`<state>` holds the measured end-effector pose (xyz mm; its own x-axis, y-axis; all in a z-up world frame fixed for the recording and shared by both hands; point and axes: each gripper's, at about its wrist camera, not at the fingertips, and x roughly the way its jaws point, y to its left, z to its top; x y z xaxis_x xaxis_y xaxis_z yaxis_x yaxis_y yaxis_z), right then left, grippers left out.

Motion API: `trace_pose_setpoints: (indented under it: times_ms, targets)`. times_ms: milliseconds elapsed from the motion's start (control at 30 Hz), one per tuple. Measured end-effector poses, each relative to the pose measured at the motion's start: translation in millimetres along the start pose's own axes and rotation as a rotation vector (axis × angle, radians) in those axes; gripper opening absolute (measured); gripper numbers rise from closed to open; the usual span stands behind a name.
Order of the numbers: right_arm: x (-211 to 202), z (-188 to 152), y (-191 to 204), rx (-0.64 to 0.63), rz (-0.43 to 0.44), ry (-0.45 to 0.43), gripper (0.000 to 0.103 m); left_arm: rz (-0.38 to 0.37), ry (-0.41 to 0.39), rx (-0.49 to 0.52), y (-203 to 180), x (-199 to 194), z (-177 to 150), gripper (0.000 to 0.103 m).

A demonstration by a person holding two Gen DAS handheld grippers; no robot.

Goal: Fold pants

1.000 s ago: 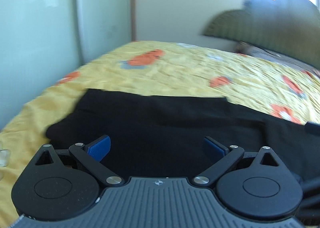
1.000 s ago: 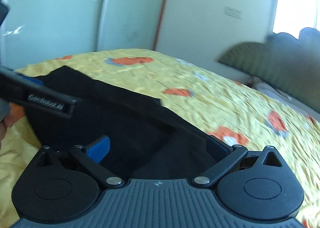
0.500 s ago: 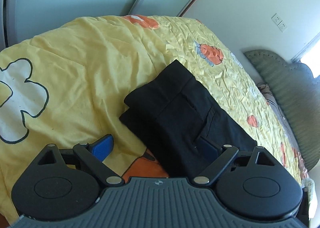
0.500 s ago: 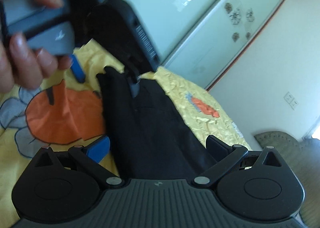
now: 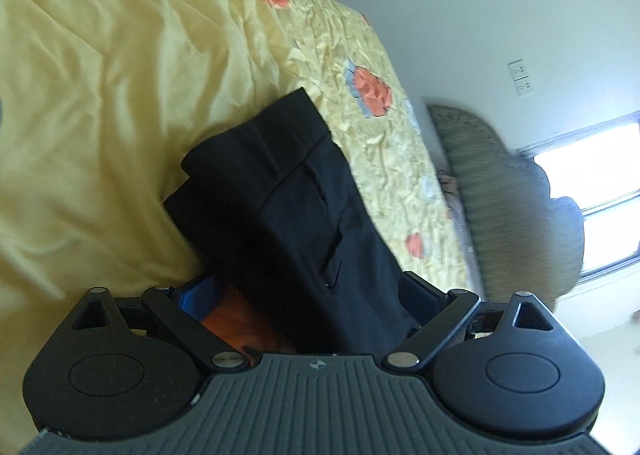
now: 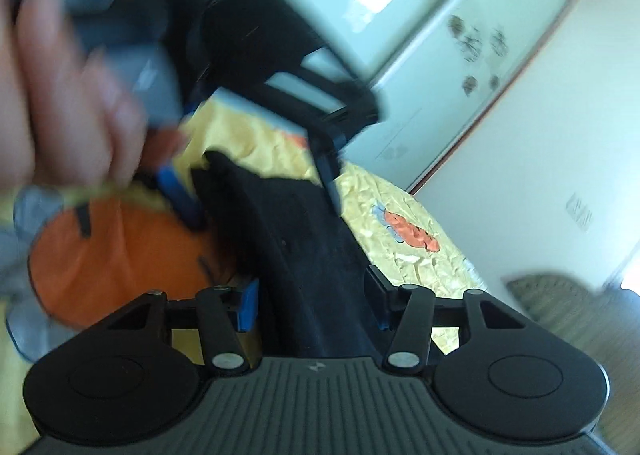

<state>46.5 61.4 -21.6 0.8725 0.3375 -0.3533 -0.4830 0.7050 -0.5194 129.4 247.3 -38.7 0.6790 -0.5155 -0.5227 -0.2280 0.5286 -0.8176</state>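
Since half a second ago, our right gripper (image 6: 312,305) narrows onto folded black cloth pants (image 5: 296,199); left gripper (image 5: 308,289) wide, straddling them. Step: edge grasp; next, left closes.

I see a bed under a crinkled yellow bedspread printed with orange and blue shapes (image 5: 120,67), filling the near and left part of the left wrist view. At its far end stands a scalloped grey-green padded headboard (image 5: 516,211). A bright window with a pale frame (image 5: 600,191) lies behind it on the right. A plain white wall (image 5: 460,15) carries a white double wall socket (image 5: 521,78). In the right wrist view, pale green glossy wardrobe doors with dark flower decals (image 6: 404,35) adjoin a reddish-brown trim strip (image 6: 520,67).
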Motion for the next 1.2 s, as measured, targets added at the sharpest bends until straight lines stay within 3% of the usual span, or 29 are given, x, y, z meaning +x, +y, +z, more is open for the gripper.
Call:
trace_pose_setpoints:
  times_ms: [33, 100, 167, 233, 333, 367, 433, 500, 533, 733, 933, 1100, 1200]
  targets:
    - [-5.3, 2.6, -18.4, 0.097, 0.039, -0.011, 0.053, -0.023, 0.003, -0.019, 1.7, 6.1, 3.0, 0.094]
    - [-13.4, 4.1, -52.6, 0.262, 0.200, -0.029, 0.054, -0.050, -0.017, -0.045, 3.2, 13.0, 6.6, 0.093]
    - [-13.8, 2.1, -83.7, 0.420, 0.322, -0.038, 0.054, -0.043, -0.040, -0.052, 1.2, 19.3, 10.9, 0.092]
    - [1.1, -0.1, -99.7, 0.489, 0.297, 0.017, 0.054, -0.041, -0.063, -0.049, -2.6, 21.3, 13.1, 0.090]
    - [39.1, -10.4, -102.2, 0.471, 0.209, 0.156, 0.054, 0.003, -0.096, -0.034, -6.5, 26.0, 17.0, 0.081]
    - [51.0, -15.3, -97.5, 0.456, 0.227, 0.207, 0.054, 0.020, -0.108, -0.024, -7.7, 26.5, 17.7, 0.077]
    - [70.6, -27.5, -90.8, 0.428, 0.265, 0.279, 0.054, 0.072, -0.136, 0.021, -12.0, 26.5, 15.7, 0.061]
    - [65.1, -32.4, -93.6, 0.467, 0.268, 0.243, 0.054, 0.164, -0.161, 0.114, -20.8, 26.6, 12.9, 0.031]
    - [60.9, -32.9, -100.4, 0.514, 0.290, 0.221, 0.055, 0.209, -0.176, 0.168, -26.9, 25.8, 9.2, 0.022]
    - [60.3, -41.1, -141.5, 0.813, 0.290, 0.117, 0.056, 0.281, -0.320, 0.453, -86.6, 5.7, -36.0, 0.016]
    - [28.0, -76.9, -184.4, 1.111, 0.334, -0.038, 0.060, 0.159, -0.350, 0.709, -160.8, -0.1, -100.1, 0.015]
    - [-27.7, -118.5, -214.8, 1.199, 0.226, -0.101, 0.062, 0.032, -0.270, 0.823, -203.6, 19.3, -149.6, 0.015]
    - [-59.0, -155.7, -232.8, 1.243, 0.133, -0.073, 0.062, -0.021, -0.190, 0.908, -223.5, 43.9, -188.5, 0.015]
